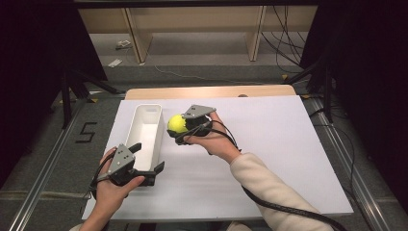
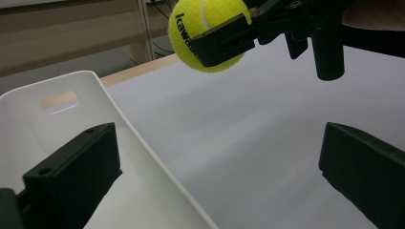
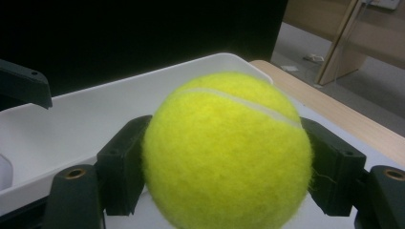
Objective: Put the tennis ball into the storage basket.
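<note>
A yellow tennis ball [image 1: 176, 123] hangs above the white board, just right of the long white bin [image 1: 143, 126]. My right gripper [image 1: 180, 127] is shut on it, one black pad on each side of the ball [image 3: 224, 152]. In the left gripper view the ball [image 2: 203, 28] hangs high up, held in the right gripper [image 2: 224, 40]. At the bin's near end my left gripper [image 1: 149, 156] is open. Its jaws straddle the bin's right wall [image 2: 157, 162], one inside the bin and one over the board, with nothing else between them.
The white board [image 1: 269, 159] covers the table, and a wooden strip [image 1: 211, 91] shows at its far edge. Wooden shelf legs [image 1: 137, 38] and cables lie on the floor beyond. A "5" mark [image 1: 86, 132] is on the floor to the left.
</note>
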Demonstrator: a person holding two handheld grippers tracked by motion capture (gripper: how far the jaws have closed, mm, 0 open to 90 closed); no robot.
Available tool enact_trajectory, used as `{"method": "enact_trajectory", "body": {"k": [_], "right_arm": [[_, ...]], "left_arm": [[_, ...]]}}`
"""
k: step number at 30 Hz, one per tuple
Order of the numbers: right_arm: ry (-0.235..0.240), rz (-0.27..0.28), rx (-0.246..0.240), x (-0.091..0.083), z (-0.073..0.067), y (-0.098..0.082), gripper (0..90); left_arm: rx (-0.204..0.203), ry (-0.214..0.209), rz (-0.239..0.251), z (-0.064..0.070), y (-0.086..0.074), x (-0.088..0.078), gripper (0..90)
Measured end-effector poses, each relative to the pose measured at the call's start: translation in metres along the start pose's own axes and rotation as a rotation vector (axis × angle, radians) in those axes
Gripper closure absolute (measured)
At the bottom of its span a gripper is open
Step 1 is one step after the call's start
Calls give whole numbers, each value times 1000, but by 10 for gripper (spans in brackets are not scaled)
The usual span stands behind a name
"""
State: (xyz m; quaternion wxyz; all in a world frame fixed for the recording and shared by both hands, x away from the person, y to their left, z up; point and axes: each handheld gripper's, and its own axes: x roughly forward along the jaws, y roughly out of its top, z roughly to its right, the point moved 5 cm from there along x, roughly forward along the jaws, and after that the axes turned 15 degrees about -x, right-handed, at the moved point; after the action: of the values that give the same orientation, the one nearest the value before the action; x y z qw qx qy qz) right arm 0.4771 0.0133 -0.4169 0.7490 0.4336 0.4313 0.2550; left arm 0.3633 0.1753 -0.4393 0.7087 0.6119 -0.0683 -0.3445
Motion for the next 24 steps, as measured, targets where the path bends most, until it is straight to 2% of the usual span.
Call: {"method": "enact_trajectory", "body": {"k": [24], "right_arm": [[6,-3,-2,6,-1,5,268]], "left_arm": [[-2,0,2,0,0,0,0]]}}
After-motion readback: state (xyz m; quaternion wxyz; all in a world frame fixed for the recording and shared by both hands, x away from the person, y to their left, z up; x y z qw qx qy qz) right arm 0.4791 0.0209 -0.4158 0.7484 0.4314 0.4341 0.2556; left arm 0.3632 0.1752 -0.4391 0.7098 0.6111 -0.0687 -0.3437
